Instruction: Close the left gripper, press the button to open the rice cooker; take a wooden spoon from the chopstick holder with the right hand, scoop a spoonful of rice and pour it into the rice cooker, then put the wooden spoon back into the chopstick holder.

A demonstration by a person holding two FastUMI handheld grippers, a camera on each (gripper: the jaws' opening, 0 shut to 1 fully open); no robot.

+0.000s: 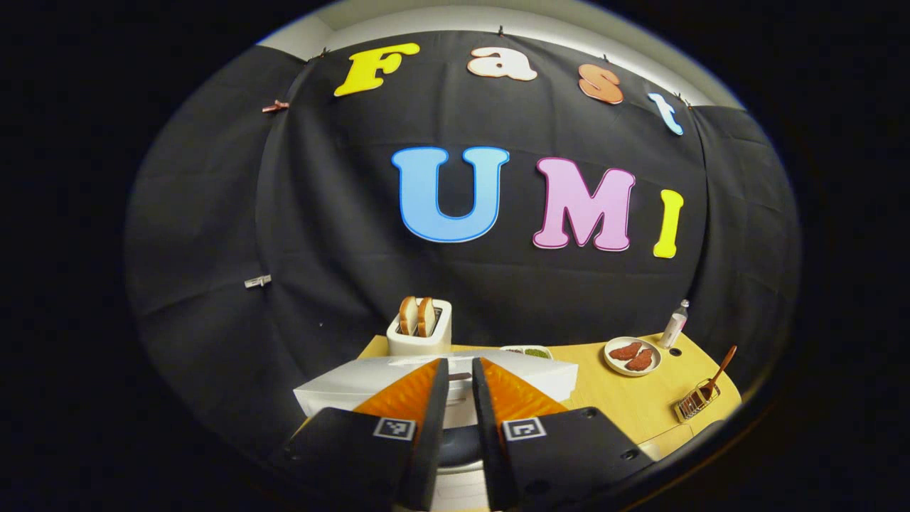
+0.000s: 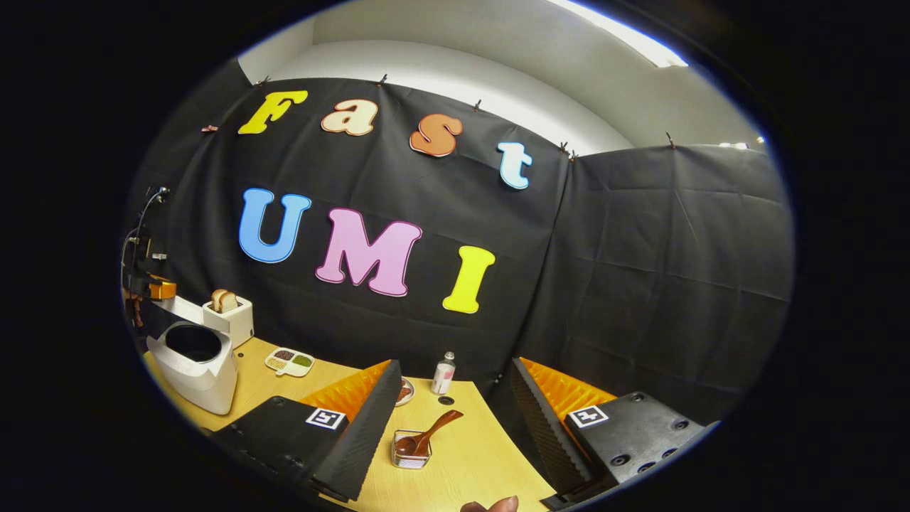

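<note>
The white rice cooker (image 2: 202,380) stands at the table's left end with its lid (image 1: 370,380) raised and the dark pot opening (image 2: 192,343) showing. My left gripper (image 1: 460,363) hovers right over it, fingers nearly together with nothing between them; its far-off body (image 2: 151,288) shows in the right gripper view. A wooden spoon (image 2: 434,429) leans in the clear chopstick holder (image 2: 411,451), also seen as the spoon (image 1: 721,368) and holder (image 1: 695,402) at the table's right end. My right gripper (image 2: 455,366) is open, just above and short of the holder.
A toaster (image 1: 419,327) with two bread slices stands behind the cooker. A divided dish of grains (image 2: 289,361), a plate of meat (image 1: 633,355) and a small bottle (image 2: 443,373) sit along the back of the wooden table (image 2: 483,455). A fingertip (image 2: 490,506) shows at the bottom edge.
</note>
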